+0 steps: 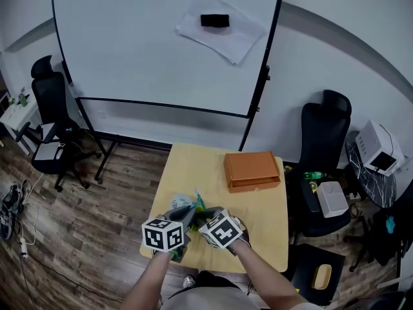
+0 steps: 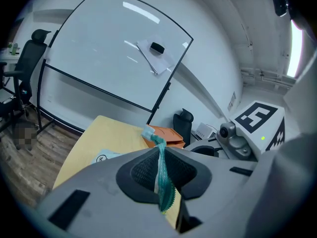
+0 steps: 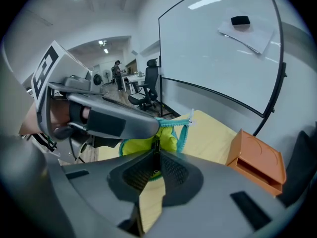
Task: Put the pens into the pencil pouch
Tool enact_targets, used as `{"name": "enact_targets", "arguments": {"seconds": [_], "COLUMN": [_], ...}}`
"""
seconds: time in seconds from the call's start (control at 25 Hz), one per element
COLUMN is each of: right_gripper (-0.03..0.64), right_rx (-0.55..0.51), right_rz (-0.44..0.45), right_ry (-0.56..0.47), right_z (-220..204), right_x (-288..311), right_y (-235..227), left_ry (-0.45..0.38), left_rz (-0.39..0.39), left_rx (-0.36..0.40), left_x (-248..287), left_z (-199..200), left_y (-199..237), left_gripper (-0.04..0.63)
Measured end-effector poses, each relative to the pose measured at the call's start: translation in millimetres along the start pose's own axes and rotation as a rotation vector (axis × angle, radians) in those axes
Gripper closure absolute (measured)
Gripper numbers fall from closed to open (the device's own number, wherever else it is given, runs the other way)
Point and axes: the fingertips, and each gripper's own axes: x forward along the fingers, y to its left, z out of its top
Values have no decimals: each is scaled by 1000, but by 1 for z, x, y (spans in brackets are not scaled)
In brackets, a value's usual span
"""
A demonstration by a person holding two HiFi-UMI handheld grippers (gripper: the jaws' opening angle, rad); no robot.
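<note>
Right gripper view: right gripper (image 3: 157,158) clamped on a dark pen (image 3: 154,148), tip aimed into the yellow-green pencil pouch (image 3: 138,145) over the table (image 3: 213,133), w/ left gripper (image 2: 161,180) pinching its teal zipper edge (image 2: 159,152), prob. to hold the mouth open.

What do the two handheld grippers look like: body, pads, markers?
The left gripper and right gripper both have matte grey moulded bodies with black, finely textured pads. Each carries a white cube printed with black square markers. The right one also bears a small grey camera and a green light. The forearms show no sleeves.
</note>
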Motion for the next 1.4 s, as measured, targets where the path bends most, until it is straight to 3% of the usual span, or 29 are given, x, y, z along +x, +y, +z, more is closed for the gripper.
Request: {"name": "enact_targets", "arguments": {"seconds": [0.48, 0.84, 1.04, 1.4], "right_gripper": [575, 488, 488, 508], "right_rx": [-30, -5, 49, 95], "right_rz": [17, 61, 11, -52], "right_ry": [-20, -236, -344, -349], "right_z": [9, 43, 58, 47], "right_x": [17, -18, -46, -57], "right_y": [8, 9, -13, -36], "left_ry": [-13, -40, -62, -94], "left_rz": [0, 35, 48, 104], "left_rx": [-18, -20, -6, 49], "left_x": [-13, -20, -22, -16], "left_z": [6, 21, 36, 76], "left_y": [2, 23, 34, 63], "left_gripper": [558, 558, 558, 558]}}
